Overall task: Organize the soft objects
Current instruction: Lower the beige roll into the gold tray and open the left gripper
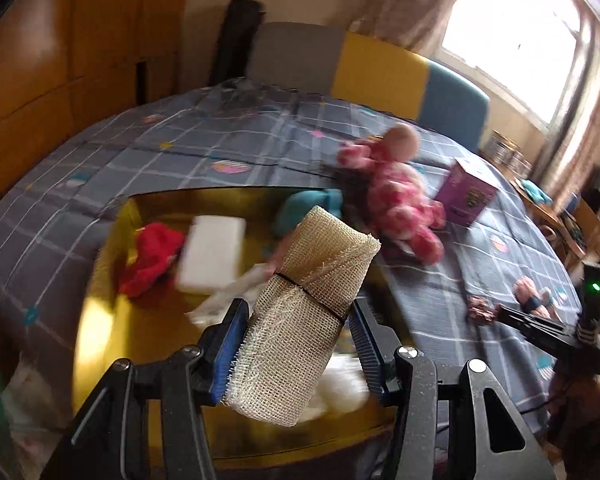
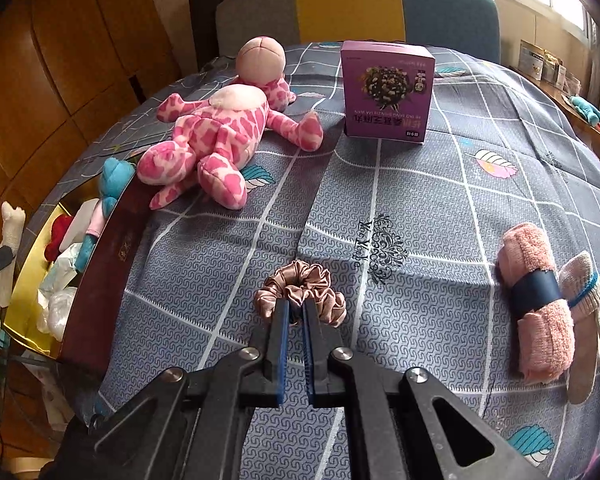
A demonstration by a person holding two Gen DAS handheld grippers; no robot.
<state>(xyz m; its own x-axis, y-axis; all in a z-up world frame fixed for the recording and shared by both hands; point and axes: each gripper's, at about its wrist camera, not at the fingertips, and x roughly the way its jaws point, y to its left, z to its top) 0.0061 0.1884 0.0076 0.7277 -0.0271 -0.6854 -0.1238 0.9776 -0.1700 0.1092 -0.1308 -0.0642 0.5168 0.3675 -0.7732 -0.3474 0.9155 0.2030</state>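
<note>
Gripping a cream mesh gauze roll (image 1: 308,312), the left gripper (image 1: 296,320) hangs over the gold-lined box (image 1: 100,320). At six o'clock, the right gripper (image 2: 296,312) pinches a rose satin scrunchie (image 2: 300,288) on the bedspread (image 2: 420,208).

My cream mesh roll (image 1: 304,312), banded, tilts above the gold box (image 1: 100,320); my tan satin scrunchie (image 2: 300,292) lies mid-bed; pink plush (image 2: 216,140) sprawls by the box's edge.

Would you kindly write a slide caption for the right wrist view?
Right gripper shut on a satin scrunchie lying on the checked bedspread, pink plush toy and purple box beyond.
</note>
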